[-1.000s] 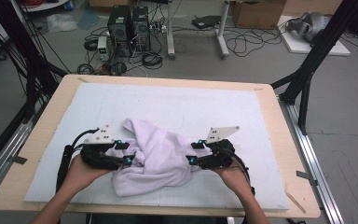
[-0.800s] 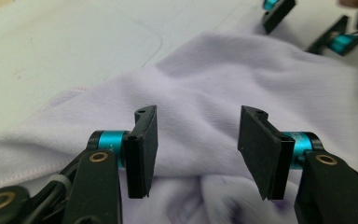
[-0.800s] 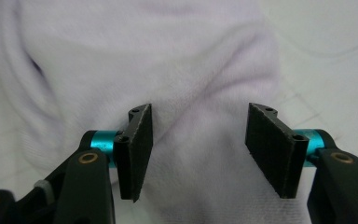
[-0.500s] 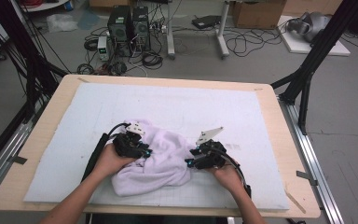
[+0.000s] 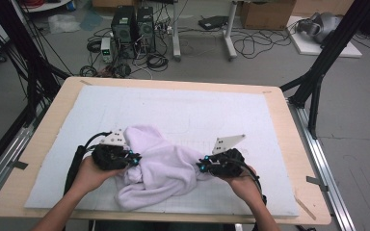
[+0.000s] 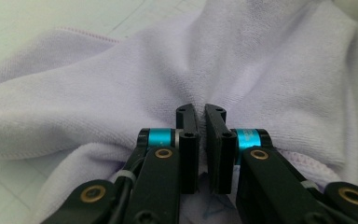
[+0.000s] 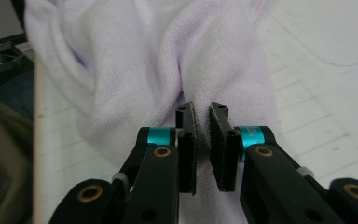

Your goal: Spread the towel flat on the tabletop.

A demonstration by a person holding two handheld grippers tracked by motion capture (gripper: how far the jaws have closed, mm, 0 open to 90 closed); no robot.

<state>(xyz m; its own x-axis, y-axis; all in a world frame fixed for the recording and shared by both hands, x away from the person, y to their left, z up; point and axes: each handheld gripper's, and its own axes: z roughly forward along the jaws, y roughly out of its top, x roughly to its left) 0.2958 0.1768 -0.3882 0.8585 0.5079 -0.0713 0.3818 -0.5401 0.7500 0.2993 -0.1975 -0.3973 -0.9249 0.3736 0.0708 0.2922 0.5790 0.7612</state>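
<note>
Towel [image 5: 161, 171], pale lilac and crumpled, lies in a heap on the white mat [image 5: 197, 110] that covers the wooden bench [image 5: 48, 134], toward the near edge and a little left of the middle. In the high view the left gripper [image 5: 136, 160] meets the heap's left side and the right gripper [image 5: 200, 167] its right side, each held in one of the person's hands, whose forearms come in over the near edge. A grey three-cornered plate stands on top of each gripper, and a black cable loops from the left one toward the near left corner. Beyond the far edge, computer towers [image 5: 132, 24] and tangled cables [image 5: 159, 60] sit on the floor.

In the left gripper view the left gripper [image 6: 201, 112] has just been closing, and its jaws now stand almost together, with a fold of the towel [image 6: 168, 79] pinched at their tips; the cloth gathers into creases that run toward that spot. It is clenched on the towel.

In the right gripper view the right gripper [image 7: 201, 111] has likewise just been closing, and a ridge of the towel [image 7: 168, 60] sits squeezed between its pads, so it too grasps the cloth. The gridded mat [image 7: 317, 116] shows beside it.
</note>
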